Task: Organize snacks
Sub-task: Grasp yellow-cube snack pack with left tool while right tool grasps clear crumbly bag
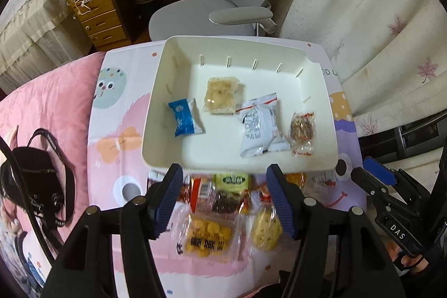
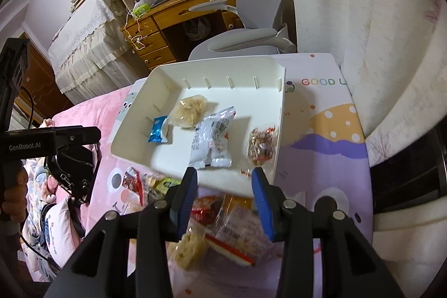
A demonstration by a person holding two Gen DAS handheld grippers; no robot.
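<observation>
A white rectangular plastic bin with ribbed walls sits on a printed cartoon mat; inside lie a glossy blue packet at nine o'clock, a clear pale-snack pouch at centre, a crinkled silver packet and a twisted cellophane candy at three o'clock. Loose snack packets heap at six o'clock. The left gripper stands moderately wide with ridged blue pads, empty; the right gripper is narrower, gripping nothing.

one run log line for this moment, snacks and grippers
tray: four packets inside | loose snack pile: on mat before tray | left gripper: open, empty, above pile | right gripper: open, empty
</observation>
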